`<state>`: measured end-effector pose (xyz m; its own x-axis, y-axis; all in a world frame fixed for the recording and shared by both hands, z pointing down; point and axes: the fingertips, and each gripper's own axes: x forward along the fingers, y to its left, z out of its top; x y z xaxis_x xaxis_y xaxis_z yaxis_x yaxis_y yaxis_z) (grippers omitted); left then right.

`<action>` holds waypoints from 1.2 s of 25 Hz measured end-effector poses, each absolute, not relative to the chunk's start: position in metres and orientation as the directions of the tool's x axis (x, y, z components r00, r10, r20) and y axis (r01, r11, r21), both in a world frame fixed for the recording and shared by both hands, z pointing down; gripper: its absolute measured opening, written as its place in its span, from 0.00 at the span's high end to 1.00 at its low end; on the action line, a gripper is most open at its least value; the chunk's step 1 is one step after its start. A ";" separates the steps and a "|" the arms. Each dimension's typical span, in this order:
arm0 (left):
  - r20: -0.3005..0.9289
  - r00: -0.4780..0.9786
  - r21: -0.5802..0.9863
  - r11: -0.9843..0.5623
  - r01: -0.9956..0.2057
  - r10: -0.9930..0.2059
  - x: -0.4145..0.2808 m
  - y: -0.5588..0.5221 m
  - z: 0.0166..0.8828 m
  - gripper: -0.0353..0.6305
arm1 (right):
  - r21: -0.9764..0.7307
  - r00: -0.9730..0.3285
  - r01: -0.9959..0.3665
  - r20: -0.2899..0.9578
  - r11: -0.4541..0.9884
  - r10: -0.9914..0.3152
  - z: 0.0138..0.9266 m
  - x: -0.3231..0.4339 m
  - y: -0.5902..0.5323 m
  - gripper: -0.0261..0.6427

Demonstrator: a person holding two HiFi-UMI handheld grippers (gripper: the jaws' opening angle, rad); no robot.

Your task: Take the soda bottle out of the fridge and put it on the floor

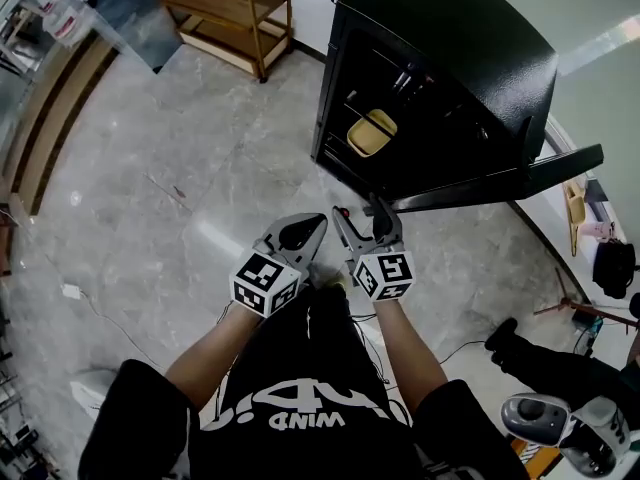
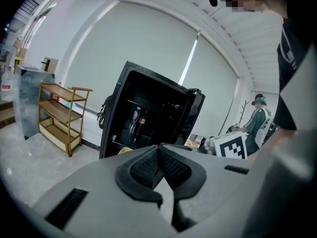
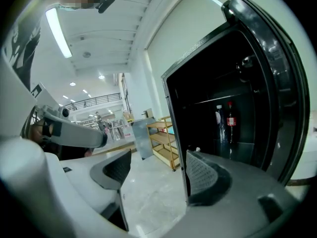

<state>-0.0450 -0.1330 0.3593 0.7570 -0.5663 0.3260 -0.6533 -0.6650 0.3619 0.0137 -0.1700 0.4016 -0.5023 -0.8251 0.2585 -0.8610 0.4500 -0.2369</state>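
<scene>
A black fridge (image 1: 440, 68) stands with its door (image 1: 500, 180) swung open. On a shelf inside, the dark soda bottle (image 3: 231, 121) with a red cap and label stands upright beside a clear bottle (image 3: 219, 122). The soda bottle (image 2: 142, 121) shows in the left gripper view too. A yellow container (image 1: 372, 133) sits lower in the fridge. My left gripper (image 1: 300, 236) hangs over the floor in front of the fridge, its pads (image 2: 148, 166) pressed together with nothing held. My right gripper (image 1: 364, 228) is beside it, nearer the door, open and empty, well short of the bottle.
A wooden shelf cart (image 1: 225, 13) stands left of the fridge with a metal cabinet (image 1: 125, 8) beyond it. Cables (image 1: 100, 303) lie on the grey floor. A person in green (image 2: 257, 120) stands at the right, and a dark shoe (image 1: 505, 333) is near my right side.
</scene>
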 end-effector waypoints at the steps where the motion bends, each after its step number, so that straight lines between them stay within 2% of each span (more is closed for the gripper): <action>1: 0.324 0.761 0.366 -0.667 -0.649 -0.563 -0.043 -0.132 0.353 0.94 | -0.236 -0.502 -0.861 0.254 0.451 -0.827 0.393 0.016 -0.170 0.42; 4: 0.322 0.769 0.369 -0.675 -0.639 -0.552 -0.039 -0.128 0.335 0.94 | -0.227 -0.512 -0.856 0.242 0.465 -0.824 0.367 0.021 -0.169 0.44; 5: 0.322 0.768 0.369 -0.674 -0.640 -0.554 -0.038 -0.127 0.329 0.94 | -0.219 -0.516 -0.854 0.240 0.472 -0.822 0.360 0.023 -0.169 0.47; 7: 0.319 0.762 0.369 -0.667 -0.648 -0.564 -0.037 -0.127 0.320 0.94 | -0.203 -0.520 -0.853 0.238 0.482 -0.820 0.347 0.026 -0.167 0.66; 8: 0.317 0.758 0.368 -0.662 -0.653 -0.571 -0.037 -0.127 0.317 0.94 | -0.197 -0.520 -0.853 0.240 0.484 -0.820 0.343 0.028 -0.167 0.72; 11: 0.302 0.747 0.369 -0.650 -0.665 -0.593 -0.035 -0.131 0.306 0.94 | -0.179 -0.512 -0.859 0.251 0.480 -0.822 0.332 0.031 -0.169 0.74; 13: 0.290 0.744 0.367 -0.648 -0.667 -0.601 -0.033 -0.132 0.298 0.94 | -0.159 -0.502 -0.865 0.251 0.476 -0.828 0.325 0.033 -0.168 0.86; 15: 0.283 0.744 0.365 -0.649 -0.667 -0.606 -0.031 -0.132 0.291 0.94 | -0.144 -0.494 -0.870 0.249 0.473 -0.833 0.317 0.034 -0.166 0.92; 30: 0.249 0.703 0.326 -0.626 -0.709 -0.666 -0.045 -0.137 0.252 0.94 | -0.157 -0.576 -0.817 0.212 0.555 -0.789 0.255 0.070 -0.130 0.93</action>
<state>-0.0447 -0.1374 0.2515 0.7030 -0.6661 0.2492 -0.7085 -0.6259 0.3260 0.0701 -0.1296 0.2548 -0.5764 -0.7893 0.2116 -0.8172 0.5545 -0.1574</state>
